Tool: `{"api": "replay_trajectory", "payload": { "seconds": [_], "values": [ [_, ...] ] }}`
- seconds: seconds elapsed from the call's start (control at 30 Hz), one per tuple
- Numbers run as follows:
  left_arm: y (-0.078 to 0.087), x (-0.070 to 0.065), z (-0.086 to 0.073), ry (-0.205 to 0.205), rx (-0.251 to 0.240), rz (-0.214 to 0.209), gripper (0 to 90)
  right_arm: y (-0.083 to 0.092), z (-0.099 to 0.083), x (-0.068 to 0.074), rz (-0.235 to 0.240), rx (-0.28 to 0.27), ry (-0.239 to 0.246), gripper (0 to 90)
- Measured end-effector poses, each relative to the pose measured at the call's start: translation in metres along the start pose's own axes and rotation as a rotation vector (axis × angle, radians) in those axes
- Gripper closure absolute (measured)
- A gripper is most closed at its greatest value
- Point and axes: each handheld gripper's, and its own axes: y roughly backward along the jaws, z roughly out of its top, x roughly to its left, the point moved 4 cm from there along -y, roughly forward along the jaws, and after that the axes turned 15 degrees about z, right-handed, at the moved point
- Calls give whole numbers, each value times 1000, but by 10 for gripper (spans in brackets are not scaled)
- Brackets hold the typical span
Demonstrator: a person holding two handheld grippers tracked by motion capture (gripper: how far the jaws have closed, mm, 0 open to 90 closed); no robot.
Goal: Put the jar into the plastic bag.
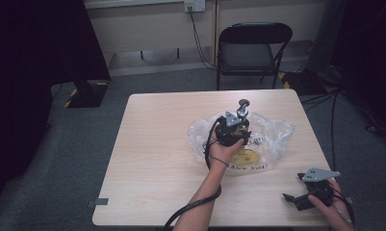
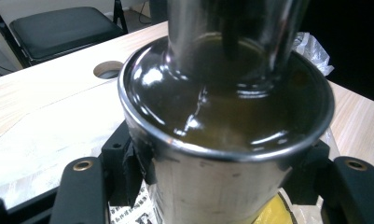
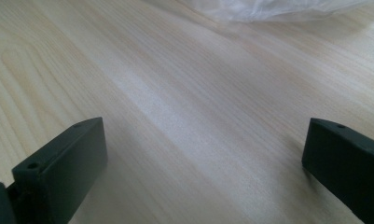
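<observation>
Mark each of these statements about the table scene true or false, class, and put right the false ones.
1. The left gripper is clamped on a shiny metal cup. True.
2. The right gripper holds the plastic bag. False: its jaws stand open over bare table.
3. The cup sits over the plastic bag. True.
4. A black folding chair stands beyond the table. True.
5. The chair holds a box. False: its seat is bare.

Each black gripper has 2 jaws, brass-ringed screw holes, a grey plate and cable.
</observation>
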Motion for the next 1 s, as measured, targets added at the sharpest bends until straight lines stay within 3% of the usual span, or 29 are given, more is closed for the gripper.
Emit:
{"api": "replay_trajectory", "payload": {
  "seconds": [0.33, 0.7, 1.0],
  "values": [
    [2, -3, -2, -13, 2, -4, 338, 0, 0, 0, 0, 0, 0, 0],
    [1, -2, -2, 18, 37, -8, 318, 0, 0, 0, 0, 0, 0, 0],
    [0, -1, -6, 45, 88, 4, 148, 0, 0, 0, 0, 0, 0, 0]
  ]
}}
